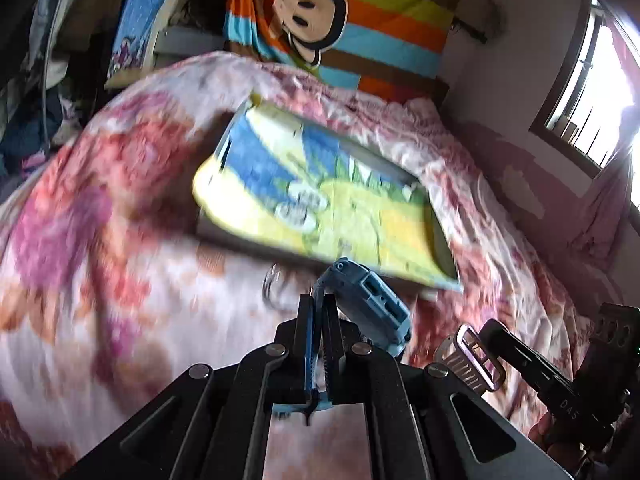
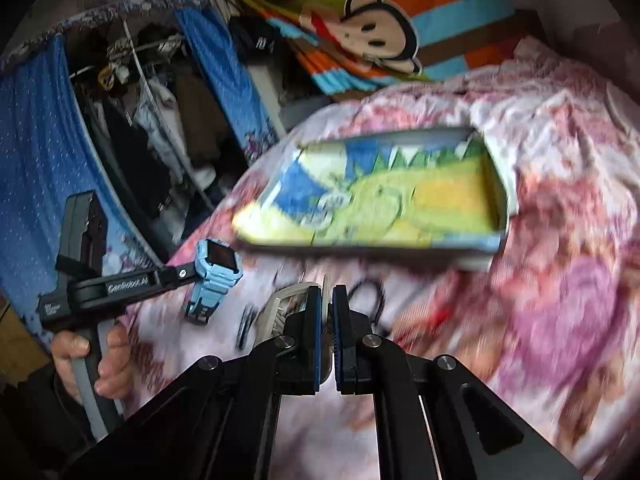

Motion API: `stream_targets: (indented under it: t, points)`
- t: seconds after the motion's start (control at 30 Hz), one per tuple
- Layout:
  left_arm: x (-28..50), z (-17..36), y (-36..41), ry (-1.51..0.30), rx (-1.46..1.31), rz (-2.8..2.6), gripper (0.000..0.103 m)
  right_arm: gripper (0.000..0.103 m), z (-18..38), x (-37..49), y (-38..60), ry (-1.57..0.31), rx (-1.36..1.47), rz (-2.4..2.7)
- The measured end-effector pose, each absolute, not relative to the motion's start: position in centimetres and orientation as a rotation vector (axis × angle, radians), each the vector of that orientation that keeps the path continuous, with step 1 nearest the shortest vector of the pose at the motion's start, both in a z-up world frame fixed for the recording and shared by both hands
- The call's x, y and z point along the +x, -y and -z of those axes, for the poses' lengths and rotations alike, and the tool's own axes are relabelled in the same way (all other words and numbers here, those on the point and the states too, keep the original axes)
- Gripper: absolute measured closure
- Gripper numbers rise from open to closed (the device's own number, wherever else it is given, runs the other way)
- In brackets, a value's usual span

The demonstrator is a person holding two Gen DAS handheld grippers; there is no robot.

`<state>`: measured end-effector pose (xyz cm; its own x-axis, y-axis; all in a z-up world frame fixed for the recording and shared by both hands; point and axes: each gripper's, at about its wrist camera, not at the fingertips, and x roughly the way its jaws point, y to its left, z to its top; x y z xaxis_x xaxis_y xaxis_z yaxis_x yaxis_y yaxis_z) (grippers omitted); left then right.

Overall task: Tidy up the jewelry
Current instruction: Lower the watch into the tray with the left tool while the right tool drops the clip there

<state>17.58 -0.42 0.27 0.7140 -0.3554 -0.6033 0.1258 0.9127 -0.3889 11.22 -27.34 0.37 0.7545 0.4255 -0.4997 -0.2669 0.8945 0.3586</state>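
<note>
A bed covered w/ a pink-and-red floral quilt [image 1: 120,200] fills both views, blurred in most places. Behind it hangs a striped blanket w/ a cartoon monkey face [image 1: 316,12], and on the bed's far side stands a blue fabric wardrobe [image 2: 36,152] w/ dark clothes inside. On the quilt lies a shallow rectangular box w/ a yellow, blue and green cartoon lining [image 1: 320,196]; nothing can be made out inside it thru the blur. The left gripper [image 1: 319,308] is clamped narrow on the strap of a light-blue chunky plastic watch [image 1: 376,304]; the watch body sticks out past the fingertips, tilted to the right, above the quilt and just short of the box's near edge. In the right wrist view the same watch [image 2: 214,276] hangs off the left tool's tip, screen up, w/ a hand [image 2: 92,356] around that tool's grip. The right gripper [image 2: 327,300] is nearly closed on a silver metal watch w/ a ribbed band [image 2: 280,304]; its rectangular frame pokes out to the left of the pads. Small dark items [image 2: 368,296] lie on the quilt btwn the grippers and the box, too blurred to identify.
</note>
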Motion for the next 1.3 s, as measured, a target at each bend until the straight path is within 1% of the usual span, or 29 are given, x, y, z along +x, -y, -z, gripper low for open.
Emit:
stream_targets:
  t: [0.13,0.23,0.37,0.47,0.73,1.03,1.07,1.1,1.13,1.17,1.23,1.3]
  points:
    - [20.1,-1.6,0.6,-0.666,-0.33,0.253,0.099,0.098,-1.8,14.3,27.3,-0.542,0.241,-0.347]
    - [22.6,-2.2,0.4,-0.637,-0.307,0.23,0.099,0.098,-2.3,17.4,26.7,-0.528,0.23,-0.333]
    - [25.9,-1.4,-0.9,-0.657,-0.325,0.187,0.099,0.098,-2.3,21.8,25.3,-0.543,0.275,-0.337]
    - [27.8,-0.5,-1.9,-0.68,-0.335,0.163,0.099,0.098,-1.2,24.3,23.6,-0.576,0.292,-0.338]
    - [30.1,1.3,-2.4,-0.714,-0.345,0.151,0.098,0.098,2.5,26.6,20.7,-0.653,0.24,-0.321]
    - [30.5,2.7,-2.0,-0.768,-0.322,0.131,0.093,0.097,3.3,26.8,22.0,-0.678,0.271,-0.287]
    - [30.4,2.7,-2.1,-0.765,-0.335,0.136,0.092,0.096,3.3,26.7,22.1,-0.684,0.268,-0.279]
    - [30.4,2.6,-2.2,-0.767,-0.34,0.139,0.089,0.095,3.3,26.7,22.1,-0.687,0.265,-0.275]
    - [30.3,2.4,-2.2,-0.771,-0.346,0.152,0.087,0.094,3.2,26.6,22.2,-0.688,0.26,-0.269]
    - [30.2,2.3,-2.2,-0.776,-0.347,0.163,0.084,0.091,3.2,26.5,22.4,-0.687,0.259,-0.265]
    - [29.8,1.9,-2.1,-0.776,-0.342,0.166,0.083,0.084,2.8,26.0,22.9,-0.68,0.262,-0.253]
    - [28.9,1.2,-1.9,-0.762,-0.335,0.161,0.08,0.071,2.3,25.4,23.5,-0.666,0.265,-0.241]
